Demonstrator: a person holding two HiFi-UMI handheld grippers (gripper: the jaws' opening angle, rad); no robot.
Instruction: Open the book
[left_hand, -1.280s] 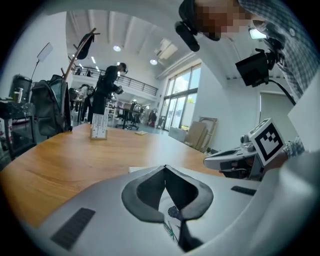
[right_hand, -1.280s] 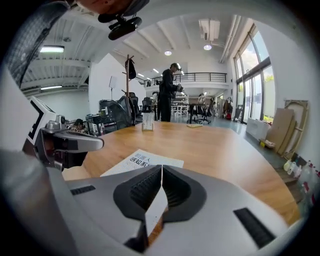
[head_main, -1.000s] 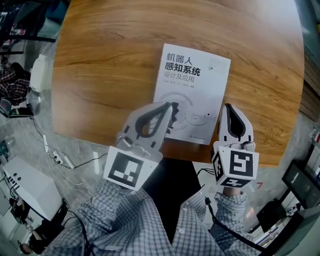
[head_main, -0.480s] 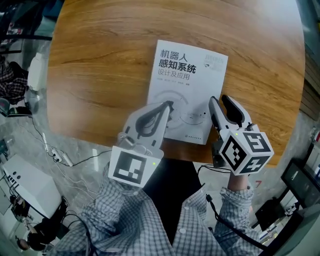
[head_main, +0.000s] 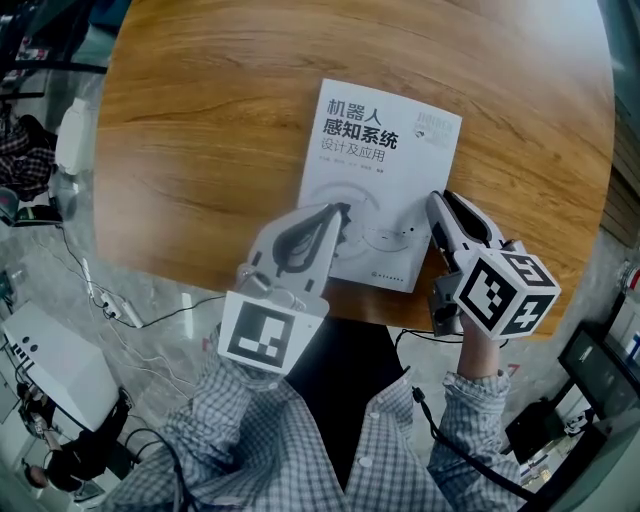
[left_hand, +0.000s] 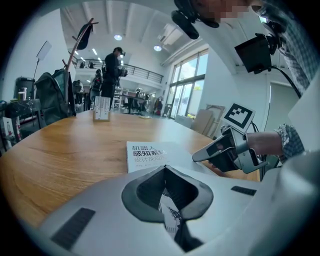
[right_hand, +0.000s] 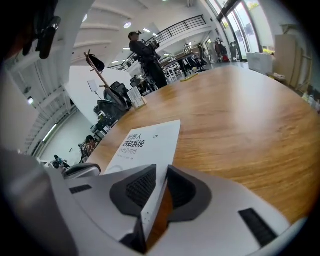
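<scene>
Head view: book (head_main: 380, 190) is lying shut, face up, near the front rim of the round worktop (head_main: 200, 150). We're resting the left gripper (head_main: 340, 212) on the lower part of the cover (head_main: 385, 250), toward its left side. Its jaws are fully together, holding nothing. We're bringing the right gripper (head_main: 440, 202) in at the book's right edge near the front corner, jaws straddling that edge.

Left gripper view: jaws are meeting tip to tip, only cover print showing below them. We're likely pressing down, but contact isn't certain here. Right gripper (left_hand: 197, 156) is sitting at the book's (left_hand: 150, 155) right edge.

Right gripper view: jaws are closing, partway in, with a thin white edge of the book (right_hand: 147, 142) running between them. Wood colour is showing between that edge and one pad, so we're not clamping yet. Can't tell if it's the cover alone or more leaves.

Doing it well, our read: we're aiming for the cover only, so we're finishing the close before any lift. Then we're swinging it up and over to the left in an arc, not pulling straight. We're using the left as a hold-down against sliding. It's probably sitting in the cover's path, so we're planning to move it off as the cover is rising.
</scene>
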